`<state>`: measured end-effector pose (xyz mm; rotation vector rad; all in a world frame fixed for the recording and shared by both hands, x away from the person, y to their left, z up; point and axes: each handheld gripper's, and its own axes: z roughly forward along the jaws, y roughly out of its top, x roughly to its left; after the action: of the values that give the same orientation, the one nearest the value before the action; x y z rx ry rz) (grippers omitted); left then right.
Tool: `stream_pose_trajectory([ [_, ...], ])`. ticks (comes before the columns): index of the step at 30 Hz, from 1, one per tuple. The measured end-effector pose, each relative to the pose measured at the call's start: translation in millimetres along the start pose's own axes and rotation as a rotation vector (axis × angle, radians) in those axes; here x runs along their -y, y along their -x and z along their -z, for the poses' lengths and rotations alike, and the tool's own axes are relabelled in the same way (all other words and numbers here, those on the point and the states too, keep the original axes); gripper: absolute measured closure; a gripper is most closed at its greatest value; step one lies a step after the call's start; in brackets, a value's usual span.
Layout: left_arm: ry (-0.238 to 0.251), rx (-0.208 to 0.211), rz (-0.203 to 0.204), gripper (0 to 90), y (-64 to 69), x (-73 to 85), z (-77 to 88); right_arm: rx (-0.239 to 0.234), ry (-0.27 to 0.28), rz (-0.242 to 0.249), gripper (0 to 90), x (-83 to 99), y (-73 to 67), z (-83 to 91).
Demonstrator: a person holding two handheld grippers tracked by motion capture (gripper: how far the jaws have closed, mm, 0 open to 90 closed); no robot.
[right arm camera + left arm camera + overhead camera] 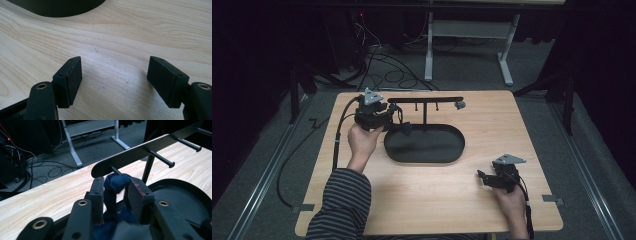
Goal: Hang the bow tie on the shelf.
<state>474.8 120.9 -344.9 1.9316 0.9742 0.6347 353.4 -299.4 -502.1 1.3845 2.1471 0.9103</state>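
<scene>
A dark blue fabric loop point(115, 185), soft and rumpled, is hanging over the end peg point(115, 170) of a matte black metal rack point(424, 100), whose flat rounded bar is standing on a thin post point(425, 115) above an oval black tray point(424, 145). The left gripper point(388, 116) is sitting at the rack's left end; in the left gripper view its hard black jaws are standing on either side of the cloth with the left pad touching it and a small gap showing at the right pad, so the grasp is looking released rather than clenched. The rest of the cloth is bunching low between the jaws and trailing over the tray's raised rim. The right gripper point(115, 80) is resting near the table's point(422, 200) front right corner with its jaws spread wide and nothing between them, over pale, smooth wood grain. The high view is showing broad bare tabletop between the two grippers and right of the tray; the left gripper view is showing further pegs point(161, 158) along the bar, and the grey carpet and cables beyond the table's far edge.
</scene>
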Motion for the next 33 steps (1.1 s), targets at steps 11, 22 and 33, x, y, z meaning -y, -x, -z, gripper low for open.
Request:
stream_pose_trajectory([
  [11, 0.013, 0.020, 0.000, 60.8, 1.8, 7.2, 15.5, -0.003, -0.002, -0.001, 29.4, 0.0, 0.4, 0.3],
  [22, 0.029, 0.055, 0.035, 58.0, -7.5, 29.6, 50.3, 0.001, 0.000, 0.001, 29.5, 0.0, -0.1, -0.1],
  [33, 0.019, 0.059, 0.041, 57.0, -11.7, 47.3, 65.6, 0.002, 0.001, 0.003, 29.6, 0.0, -0.1, -0.2],
])
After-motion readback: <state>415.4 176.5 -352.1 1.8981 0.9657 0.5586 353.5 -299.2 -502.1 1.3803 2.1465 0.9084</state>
